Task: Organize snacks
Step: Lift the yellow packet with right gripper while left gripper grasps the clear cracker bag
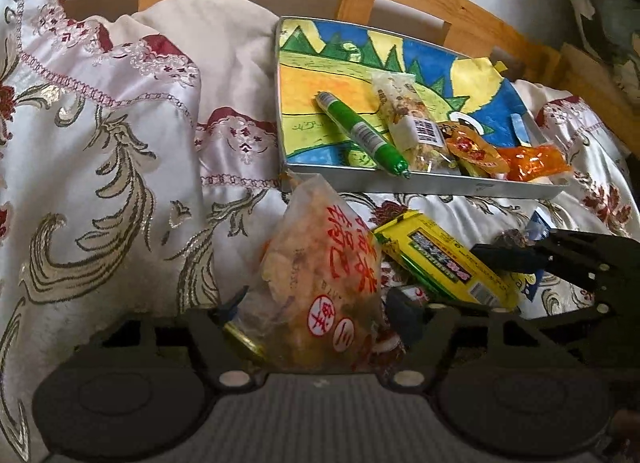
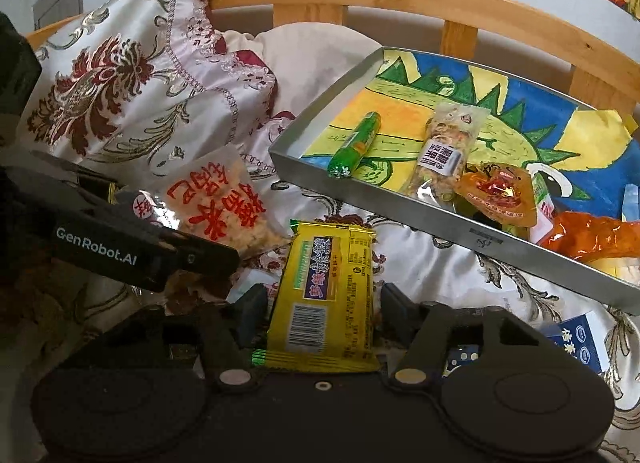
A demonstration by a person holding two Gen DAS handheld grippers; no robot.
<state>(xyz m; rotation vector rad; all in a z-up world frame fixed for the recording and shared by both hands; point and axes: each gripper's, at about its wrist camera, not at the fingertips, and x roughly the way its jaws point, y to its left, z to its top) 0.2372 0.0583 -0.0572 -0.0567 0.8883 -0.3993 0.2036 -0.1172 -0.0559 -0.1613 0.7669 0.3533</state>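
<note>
Both packs sit right between my jaws, and the tray [image 2: 460,231] lies ahead and to the right of both tools, tilted on the bedspread [image 1: 120,143]. That's the relation the next move hangs on, I reckon: lift, then carry fwd-right over the near rim.

L gripper [image 1: 320,315] straddles the clear rice-cracker bag w/ red lettering [image 1: 320,275]. Bag's long axis runs along the fingers, pointing away from me. The right finger [image 1: 404,311] looks pressed on the bag's edge; the left one is mostly hidden behind the bag, so contact there I can't confirm. Looks like a pinch.

R gripper [image 2: 322,311] straddles the yellow biscuit pack [image 2: 324,295], also lengthwise, barcode end nearest me. Both pads sit at the pack's edges, but a small gap seems to show on each side; can't tell if it's clamped.

R hand is nearer the tray. Both tools pitch down toward the bed.

Already in tray: green sausage stick [image 2: 354,145], nut bar [image 2: 444,151], orange packets [image 2: 496,191].
</note>
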